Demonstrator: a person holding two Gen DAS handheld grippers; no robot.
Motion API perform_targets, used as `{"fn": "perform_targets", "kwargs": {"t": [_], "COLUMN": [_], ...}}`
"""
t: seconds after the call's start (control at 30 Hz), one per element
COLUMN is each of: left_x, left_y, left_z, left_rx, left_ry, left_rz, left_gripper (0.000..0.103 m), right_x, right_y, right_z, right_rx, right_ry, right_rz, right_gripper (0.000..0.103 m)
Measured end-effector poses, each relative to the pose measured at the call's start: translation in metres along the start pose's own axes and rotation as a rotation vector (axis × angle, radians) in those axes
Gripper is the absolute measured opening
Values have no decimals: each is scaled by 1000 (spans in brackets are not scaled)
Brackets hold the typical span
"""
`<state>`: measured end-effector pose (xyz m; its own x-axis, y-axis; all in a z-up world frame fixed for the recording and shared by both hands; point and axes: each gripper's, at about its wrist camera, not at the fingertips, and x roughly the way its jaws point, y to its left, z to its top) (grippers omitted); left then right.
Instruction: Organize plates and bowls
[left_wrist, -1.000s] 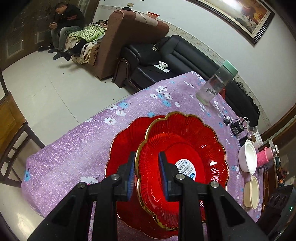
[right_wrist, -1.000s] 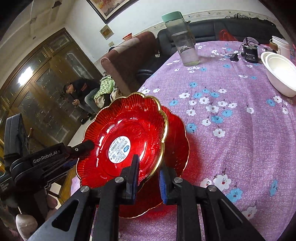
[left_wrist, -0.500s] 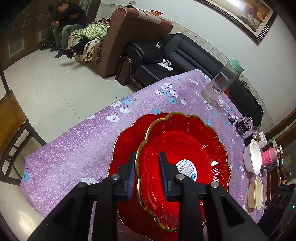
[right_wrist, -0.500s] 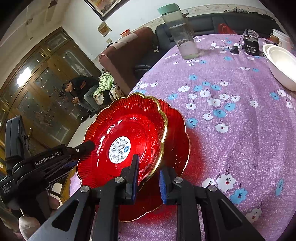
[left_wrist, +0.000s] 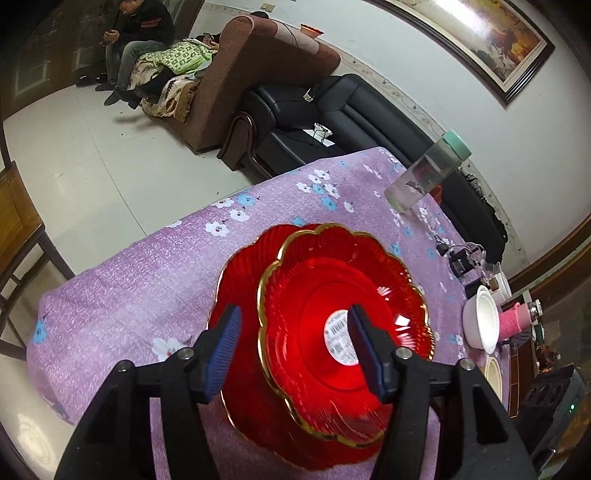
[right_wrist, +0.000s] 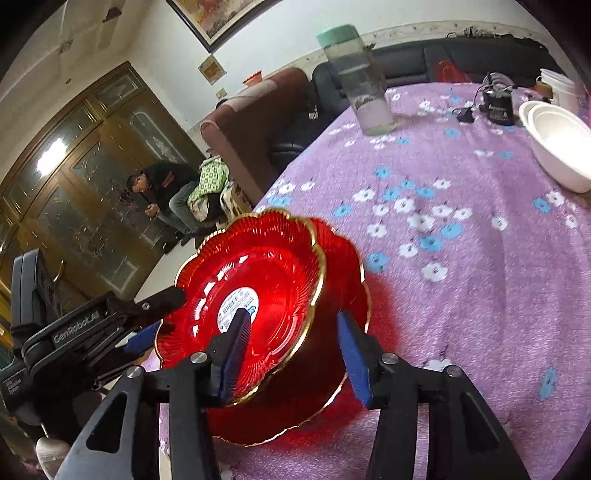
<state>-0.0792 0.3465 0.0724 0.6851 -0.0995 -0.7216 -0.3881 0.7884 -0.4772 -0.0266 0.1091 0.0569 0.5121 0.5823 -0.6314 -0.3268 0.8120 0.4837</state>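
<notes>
Red plates, two of them: the upper plate (left_wrist: 343, 332) sits on the lower plate (left_wrist: 240, 295) on the purple surface (left_wrist: 129, 280). Left gripper (left_wrist: 295, 347) (marked "GenRobot.AI") and right gripper (right_wrist: 291, 350) have jaws opening, straddling its gold rim without pressing. Barcode label (right_wrist: 238, 304) text unreadable.

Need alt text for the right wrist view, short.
The right gripper, jaws opening, straddles the rim of a red plate lying on another red plate on a purple floral tablecloth. The left gripper is at the plate's far edge; white bowls sit beyond.
</notes>
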Motion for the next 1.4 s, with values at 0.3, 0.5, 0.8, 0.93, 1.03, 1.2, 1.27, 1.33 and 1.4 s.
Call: {"fn": "perform_targets", "kwargs": {"t": [0.3, 0.5, 0.8, 0.93, 1.03, 1.2, 1.27, 1.33, 1.4], "left_x": [-53, -59, -42, -36, -31, -17, -11, -5, 0], "left_y": [-67, -124, -187, -203, -209, -217, -219, -221, -221], "left_z": [-44, -86, -139, -154, -161, -168, -170, -171, -171], "left_rx": [242, 423, 631, 683, 703, 726, 729, 734, 737], "left_ry": [-193, -183, -152, -144, -128, -93, -77, -65, -51], "left_rz": [82, 34, 63, 83, 83, 93, 95, 99, 103], "left_gripper": [89, 89, 89, 89, 89, 89, 89, 89, 89], "right_x": [-68, -125, -191, -206, -211, -209, -210, -212, -215], "right_y": [-30, -75, -138, -160, -171, -183, -188, -193, -199], "right_z": [-6, -15, -18, -14, -11, -8, -4, 0, 5], "right_rx": [-34, -26, 15, 55, 75, 86, 92, 101, 111], "right_ry": [-138, -243, -348, -371, -379, -375, -376, -382, -393], "right_rz": [-65, -168, -306, -326, -336, -351, -360, -368, -381], "right_gripper": [64, 68, 75, 75, 75, 75, 75, 75, 75]}}
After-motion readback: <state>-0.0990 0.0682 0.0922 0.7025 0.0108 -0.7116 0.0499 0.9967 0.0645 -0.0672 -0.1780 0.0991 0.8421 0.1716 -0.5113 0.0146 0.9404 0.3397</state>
